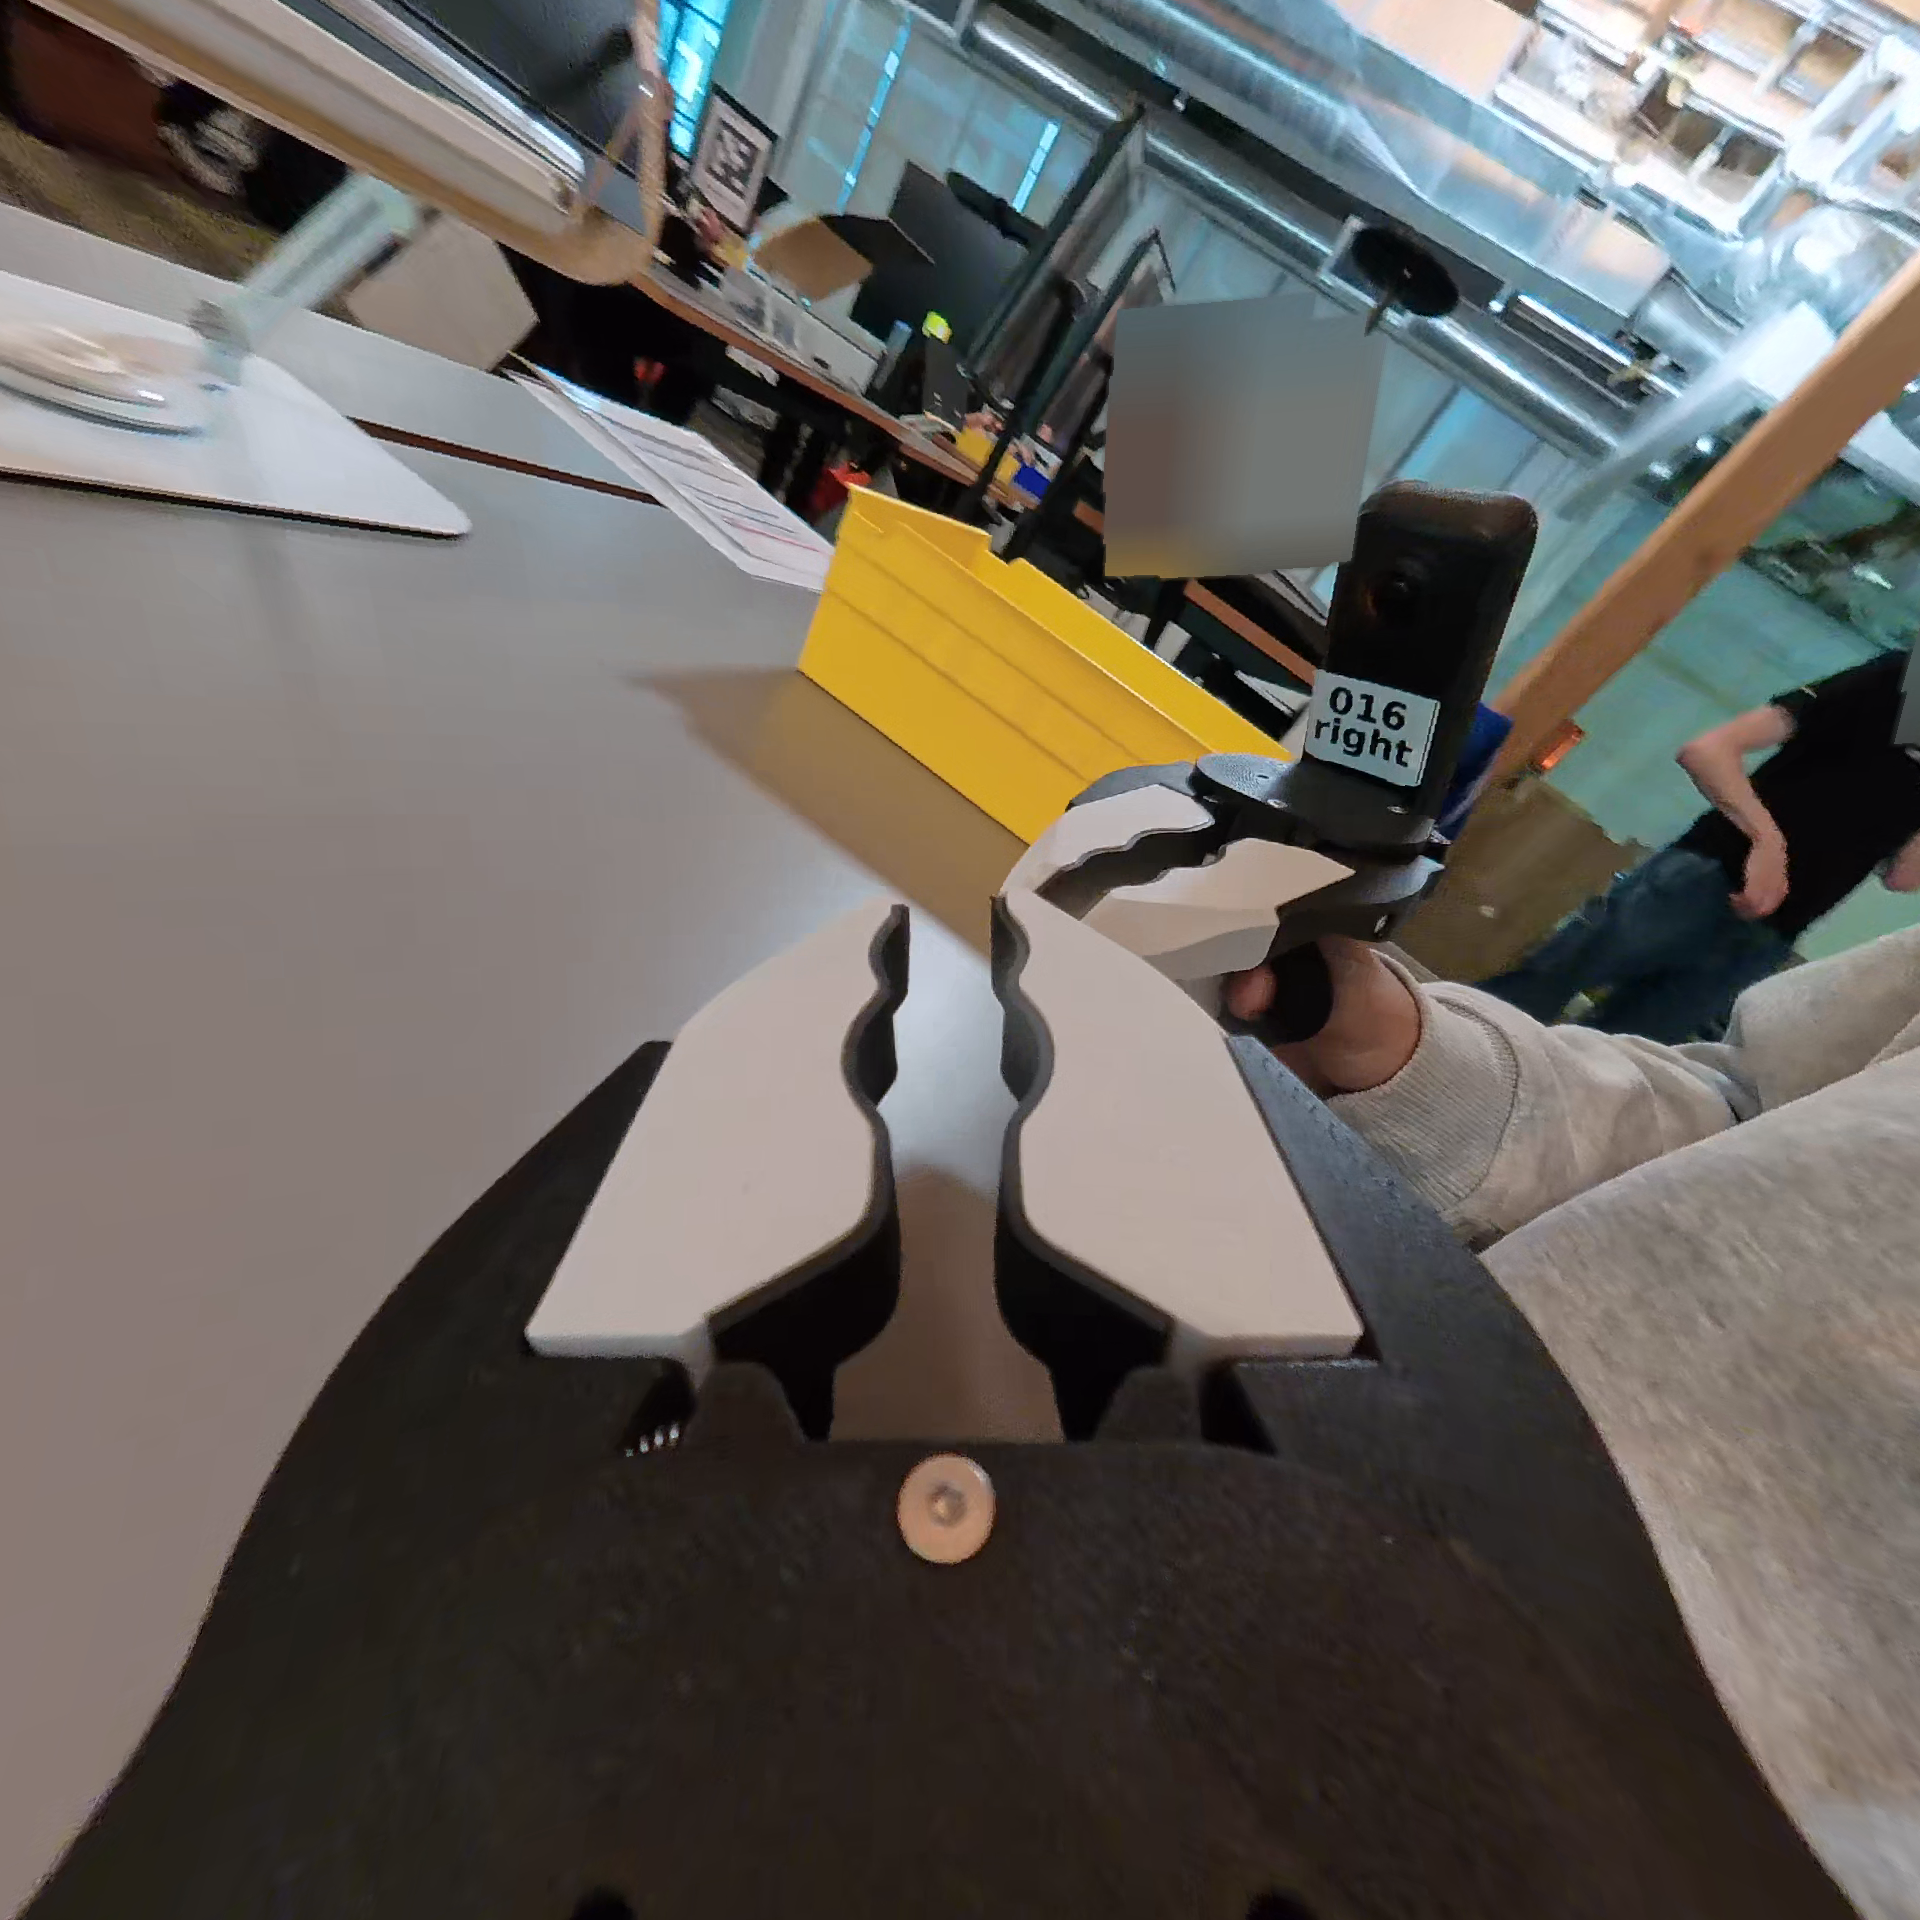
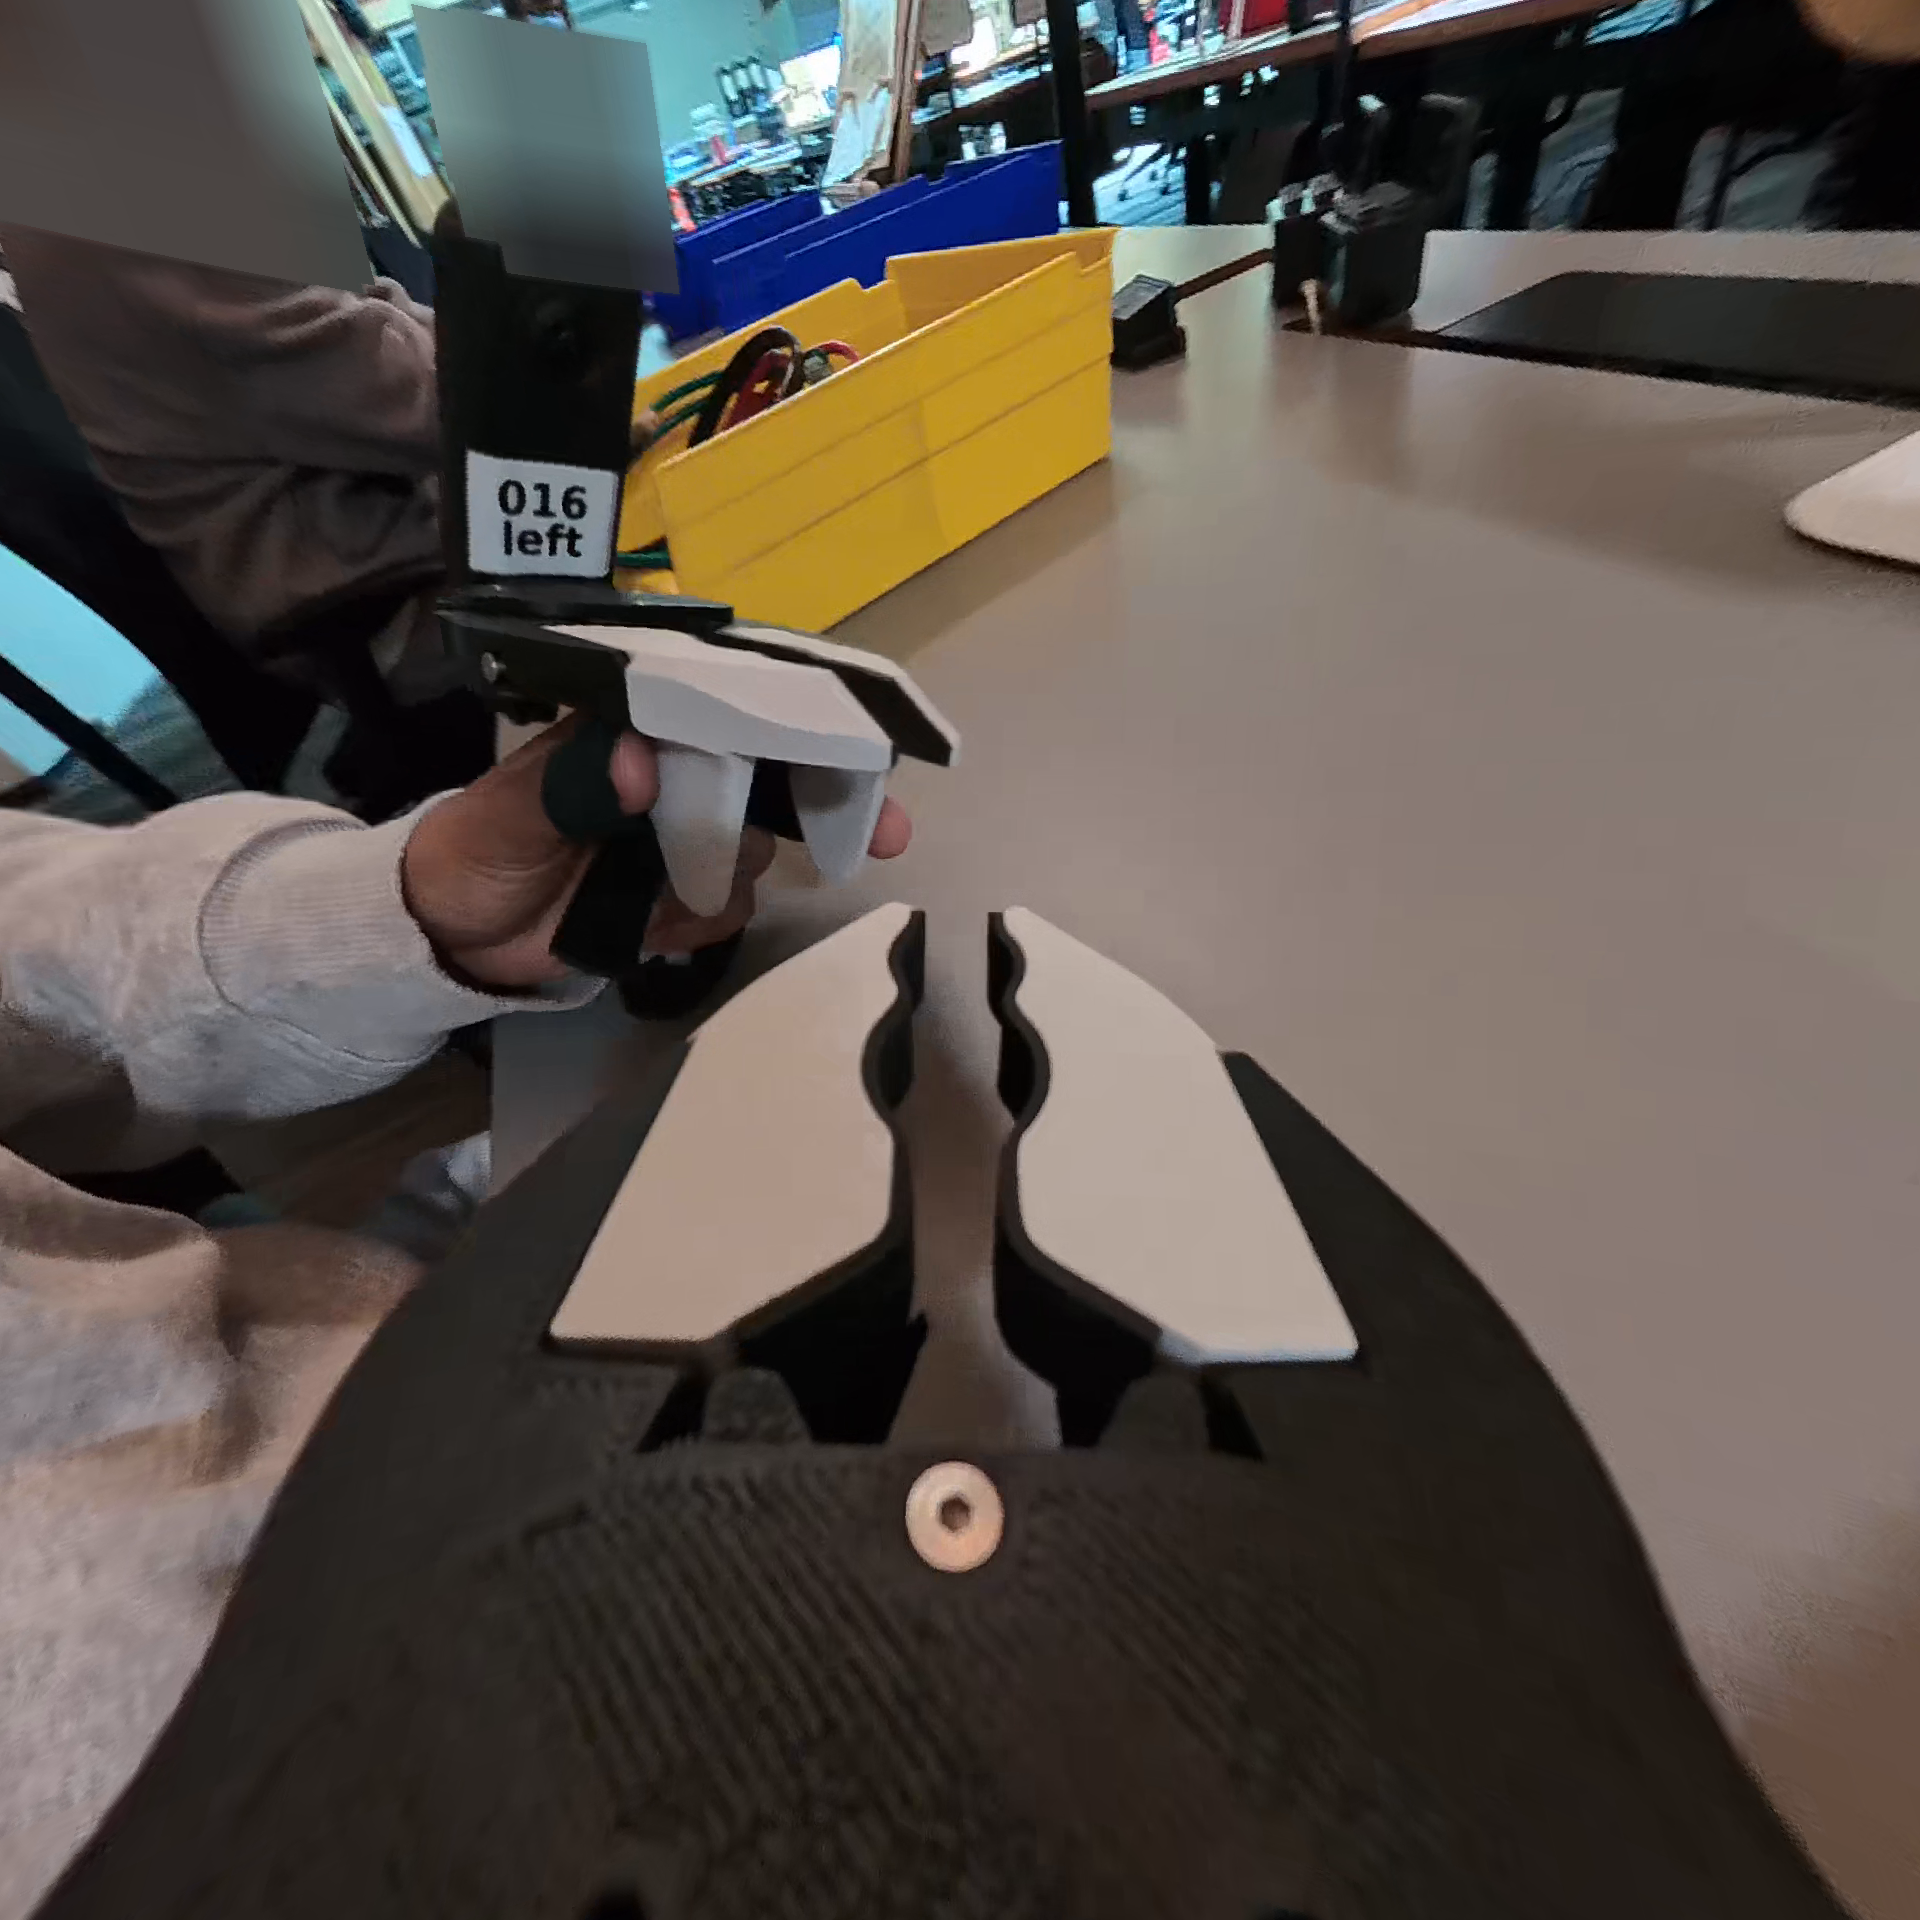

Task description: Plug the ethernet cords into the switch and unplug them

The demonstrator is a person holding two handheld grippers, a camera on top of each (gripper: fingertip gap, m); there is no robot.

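My left gripper (image 1: 951,920) hangs over the grey table (image 1: 312,831) with its jaws a little apart and nothing between the pads. My right gripper (image 2: 956,920) is also slightly open and empty over the table (image 2: 1351,727). Each shows in the other's view: the right gripper (image 1: 1039,883) close to my left fingertips, and the left gripper (image 2: 914,722) to the left, both hand-held. A yellow bin (image 2: 894,457) behind the left gripper holds coloured cords (image 2: 758,384), red, green and black. The bin also shows in the left wrist view (image 1: 987,675). No switch is in view.
A white board (image 1: 260,457) with a glass dish and a printed sheet (image 1: 707,488) lie at the far left. Blue bins (image 2: 883,229), a small black device (image 2: 1143,322), a black mat (image 2: 1683,322) and a white object (image 2: 1860,509) stand farther off. A person (image 1: 1714,862) stands at the right.
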